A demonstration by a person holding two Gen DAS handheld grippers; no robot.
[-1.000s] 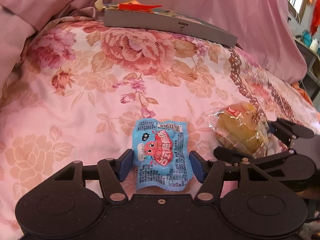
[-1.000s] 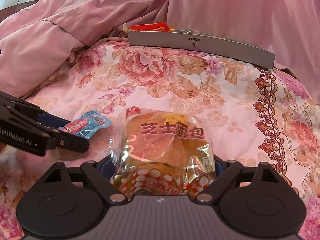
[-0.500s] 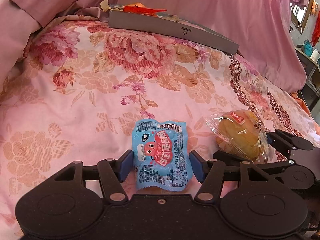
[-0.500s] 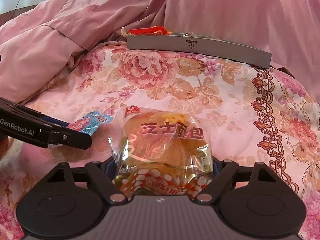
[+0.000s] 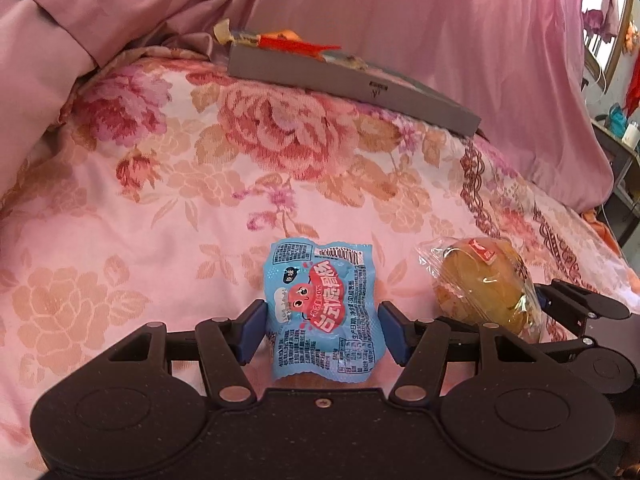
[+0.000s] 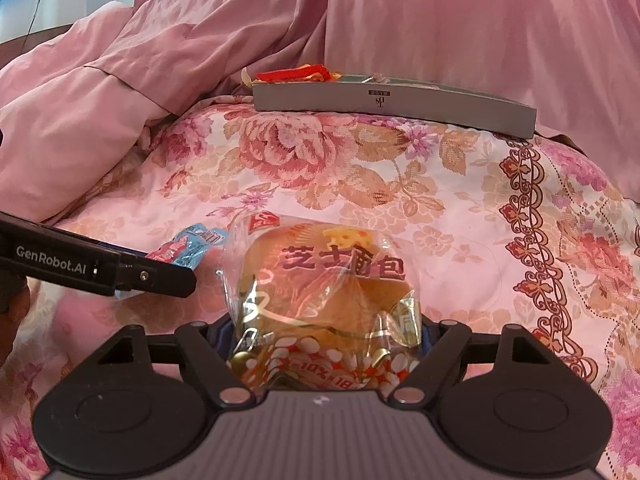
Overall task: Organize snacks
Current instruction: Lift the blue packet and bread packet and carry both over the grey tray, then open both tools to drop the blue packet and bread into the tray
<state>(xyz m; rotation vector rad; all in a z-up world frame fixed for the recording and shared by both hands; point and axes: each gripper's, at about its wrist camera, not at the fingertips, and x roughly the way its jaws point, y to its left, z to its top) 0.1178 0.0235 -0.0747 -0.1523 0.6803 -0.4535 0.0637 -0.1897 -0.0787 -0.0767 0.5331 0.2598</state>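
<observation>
While both grippers are sitting low over the bedspread (image 5: 168,208), the left gripper (image 5: 322,330) is pinching the blue packet (image 5: 320,312). The right gripper (image 6: 326,344) is squeezing the bread bun (image 6: 320,288); the box (image 6: 394,106) is lying crosswise at 12 o'clock, roughly equally far from both.

Bed spread with floral quilt (image 5: 168,208), pink ground, large red and tan roses, ornate scrolled border band (image 6: 532,216) down its right side. Plain pink sheet (image 6: 460,28) bunched in folds behind and to the left. Small window (image 5: 608,28) at far right edge, cluttered shelf with a teal item (image 5: 618,118) below it
</observation>
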